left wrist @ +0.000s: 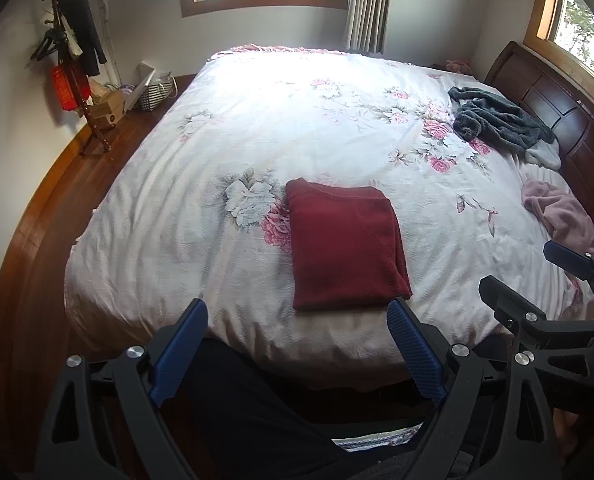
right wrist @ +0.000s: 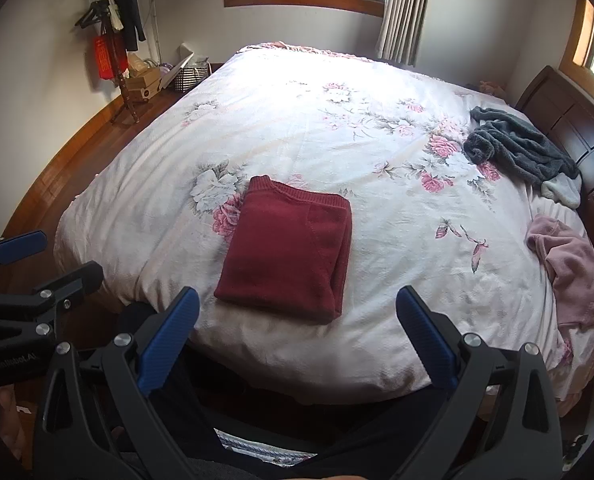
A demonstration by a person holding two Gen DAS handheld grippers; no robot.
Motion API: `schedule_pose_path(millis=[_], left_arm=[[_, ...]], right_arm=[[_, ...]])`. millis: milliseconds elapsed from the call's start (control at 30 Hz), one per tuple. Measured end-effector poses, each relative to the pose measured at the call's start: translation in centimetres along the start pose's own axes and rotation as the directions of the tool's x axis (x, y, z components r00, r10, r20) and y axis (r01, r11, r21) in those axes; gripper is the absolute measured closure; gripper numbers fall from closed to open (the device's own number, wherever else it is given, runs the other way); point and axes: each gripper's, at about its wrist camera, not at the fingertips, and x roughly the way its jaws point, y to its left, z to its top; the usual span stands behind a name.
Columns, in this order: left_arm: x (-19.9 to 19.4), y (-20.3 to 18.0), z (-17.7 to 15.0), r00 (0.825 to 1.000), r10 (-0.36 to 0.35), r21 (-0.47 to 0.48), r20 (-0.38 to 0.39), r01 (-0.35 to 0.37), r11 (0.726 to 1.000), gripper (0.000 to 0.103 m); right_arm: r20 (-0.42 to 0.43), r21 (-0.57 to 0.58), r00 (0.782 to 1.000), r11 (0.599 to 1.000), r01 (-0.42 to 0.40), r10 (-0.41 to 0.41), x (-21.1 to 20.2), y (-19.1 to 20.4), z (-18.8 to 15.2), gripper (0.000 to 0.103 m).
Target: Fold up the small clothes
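A dark red sweater lies folded into a neat rectangle on the floral bedcover, near the bed's front edge. My left gripper hovers just short of the sweater's near edge, open and holding nothing. Beside it, my right gripper is held back the same way, open and empty. Each gripper also shows from the side in the other's view: the right gripper and the left gripper. A crumpled grey fleece garment and a crumpled pink garment lie at the bed's right side.
A dark wooden headboard bounds the bed on the right. At the far left, a coat rack with hanging clothes stands on the wooden floor, with boxes beside it. A person's dark trouser legs show below the grippers.
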Motion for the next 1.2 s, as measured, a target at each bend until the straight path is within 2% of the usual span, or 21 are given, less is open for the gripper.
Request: schedule_pose_path(millis=[1200], left_arm=[[-0.44, -0.31, -0.66, 1.000, 0.014, 0.001, -0.002, -0.014, 1.000, 0.012]], right_arm=[[0.005, 0.013, 1.000, 1.000, 0.005, -0.005, -0.24, -0.15, -0.11, 0.005]])
